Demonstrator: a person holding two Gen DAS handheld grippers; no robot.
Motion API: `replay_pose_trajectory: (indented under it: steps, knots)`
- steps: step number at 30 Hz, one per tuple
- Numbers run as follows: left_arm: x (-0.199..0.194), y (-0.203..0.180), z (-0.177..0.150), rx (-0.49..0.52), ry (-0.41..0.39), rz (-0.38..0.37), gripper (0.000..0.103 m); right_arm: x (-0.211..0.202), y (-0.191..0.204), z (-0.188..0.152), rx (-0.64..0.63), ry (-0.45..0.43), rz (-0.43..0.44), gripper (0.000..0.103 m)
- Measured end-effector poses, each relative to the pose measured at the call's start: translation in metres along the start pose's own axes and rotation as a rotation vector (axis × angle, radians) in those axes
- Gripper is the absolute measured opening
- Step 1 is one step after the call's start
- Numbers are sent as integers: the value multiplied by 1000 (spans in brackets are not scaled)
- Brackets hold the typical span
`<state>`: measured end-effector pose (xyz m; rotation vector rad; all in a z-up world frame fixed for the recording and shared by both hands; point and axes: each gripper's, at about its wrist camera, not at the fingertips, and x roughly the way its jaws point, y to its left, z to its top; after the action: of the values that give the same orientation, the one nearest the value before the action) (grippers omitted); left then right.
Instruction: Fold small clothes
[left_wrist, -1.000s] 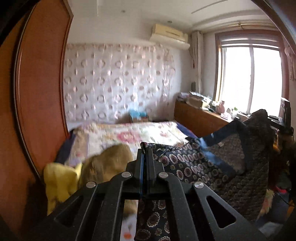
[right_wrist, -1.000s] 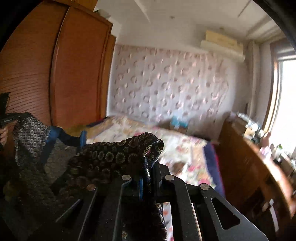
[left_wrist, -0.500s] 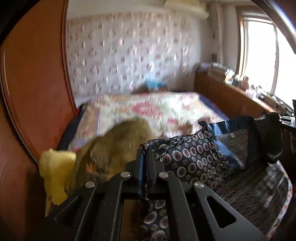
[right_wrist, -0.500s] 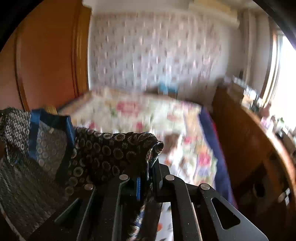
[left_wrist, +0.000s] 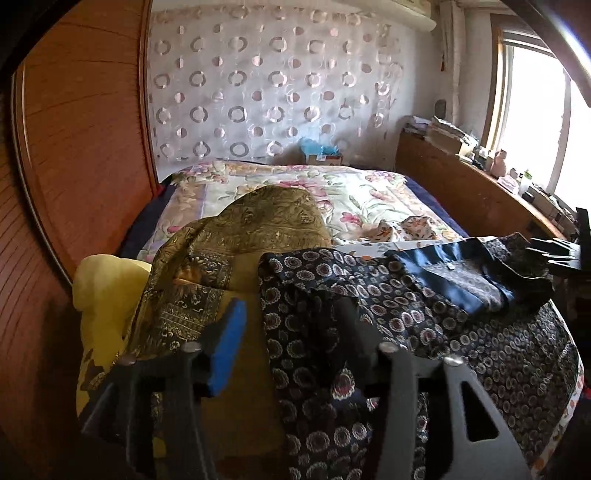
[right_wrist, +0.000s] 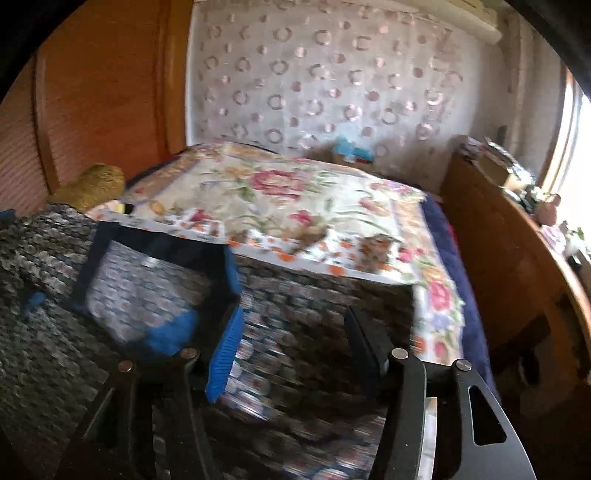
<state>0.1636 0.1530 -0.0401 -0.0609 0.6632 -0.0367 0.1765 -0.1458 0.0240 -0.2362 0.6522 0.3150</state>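
A dark navy patterned garment (left_wrist: 424, 317) with a blue neck band lies spread on the near end of the bed; it also shows, blurred, in the right wrist view (right_wrist: 280, 332). My left gripper (left_wrist: 291, 321) is open just above the garment's left edge, a fold of cloth lying between its fingers. My right gripper (right_wrist: 295, 332) is open over the garment's right part, holding nothing. The right gripper's black body (left_wrist: 561, 251) shows at the right edge of the left wrist view.
An olive-gold patterned cloth (left_wrist: 240, 240) and a yellow cloth (left_wrist: 107, 295) are heaped at the left of the garment. The floral bedspread (right_wrist: 295, 199) stretches behind. A wooden wardrobe (left_wrist: 74, 147) stands left, a wooden cabinet (left_wrist: 472, 195) right under the window.
Both grippers lowered the garment from the air onto the bed, then opened and let it go. It now lies spread flat.
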Motion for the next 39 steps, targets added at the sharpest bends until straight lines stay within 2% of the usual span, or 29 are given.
replay_pose_trajectory:
  steps: [3, 6, 9, 13, 15, 17, 18, 20, 22, 24, 26, 31, 36, 39]
  knots:
    - [-5, -1, -1, -1, -12, 0, 61, 13, 7, -5, 2, 38, 51, 59]
    - [-5, -3, -3, -5, -13, -15, 61, 34, -6, -9, 14, 93, 70, 59]
    - [-4, -7, -6, -2, -9, -20, 61, 52, -10, 6, 26, 126, 71, 59]
    - [-2, -12, -10, 8, -4, -30, 61, 98, -18, 32, 32, 184, 57, 58]
    - [-1, -16, -13, 17, 1, -32, 61, 112, -7, 39, 11, 198, 57, 38]
    - [2, -18, -14, 26, 11, -28, 61, 107, -5, 37, -25, 183, 79, 9]
    - [3, -19, -16, 28, 16, -27, 61, 103, -3, 36, -41, 176, 89, 5]
    - [5, -20, -19, 33, 19, -31, 60, 89, -2, 33, -61, 140, 103, 4]
    - [6, -22, -22, 40, 24, -41, 51, 68, -1, 29, -72, 81, 124, 3]
    - [7, -23, -25, 52, 35, -55, 29, 47, -2, 25, -59, 16, 146, 3]
    - [7, -27, -29, 71, 42, -59, 15, 21, -7, 19, -28, -44, 180, 3]
    - [-9, -32, -49, 89, 30, -75, 8, -27, -11, -11, -14, -109, 190, 3]
    - [-35, -27, -71, 55, -8, -90, 7, -51, -10, -45, -9, -113, 220, 3]
    - [-49, -23, -79, 34, -28, -68, 8, -60, -12, -65, -4, -91, 236, 3]
